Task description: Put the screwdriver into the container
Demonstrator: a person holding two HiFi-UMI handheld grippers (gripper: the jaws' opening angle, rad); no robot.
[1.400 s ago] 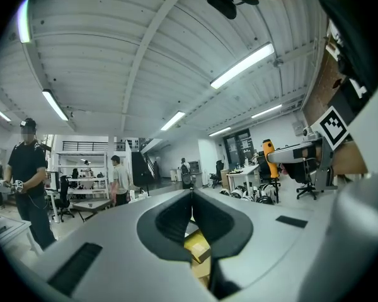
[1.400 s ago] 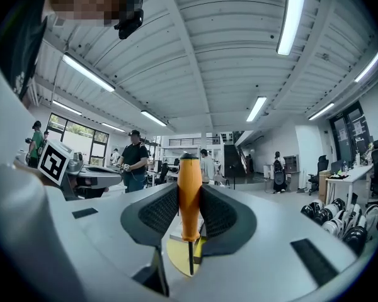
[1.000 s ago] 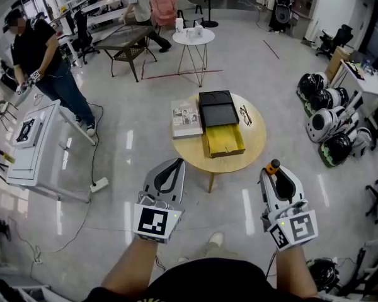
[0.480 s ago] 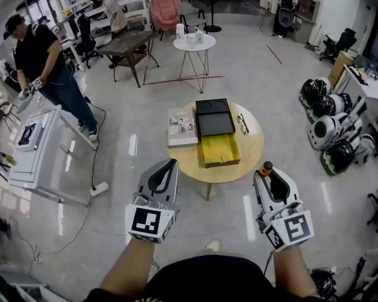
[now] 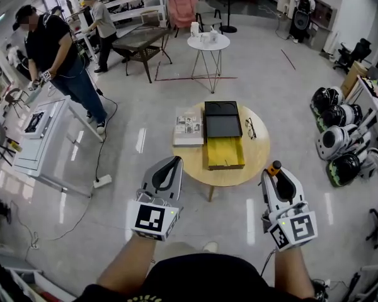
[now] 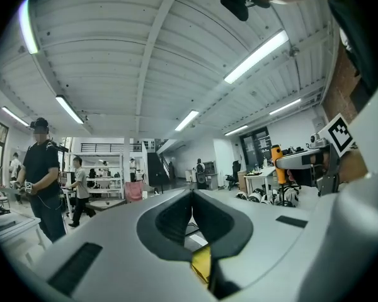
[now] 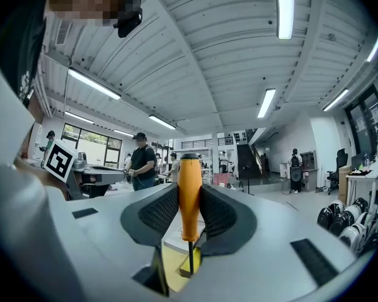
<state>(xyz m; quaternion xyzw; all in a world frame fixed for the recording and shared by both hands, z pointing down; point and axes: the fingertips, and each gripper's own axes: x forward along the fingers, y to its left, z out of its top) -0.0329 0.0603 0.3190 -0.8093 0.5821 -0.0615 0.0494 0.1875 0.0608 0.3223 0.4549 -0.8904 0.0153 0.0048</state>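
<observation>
**Lower right of the head view:** the right gripper (image 5: 276, 175) is shown pinching the orange handle of the screwdriver (image 7: 189, 197), with the shaft pointing down in the right gripper view.

**Lower left:** the left gripper (image 5: 174, 163) is seen with its jaws pressed together and nothing between them.

**Centre:** the yellow container (image 5: 225, 153) is set on a round table (image 5: 257, 159), well apart from the screwdriver.

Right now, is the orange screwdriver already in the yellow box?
No, the screwdriver is clamped in the right gripper, short of the yellow box on the round table.
</observation>
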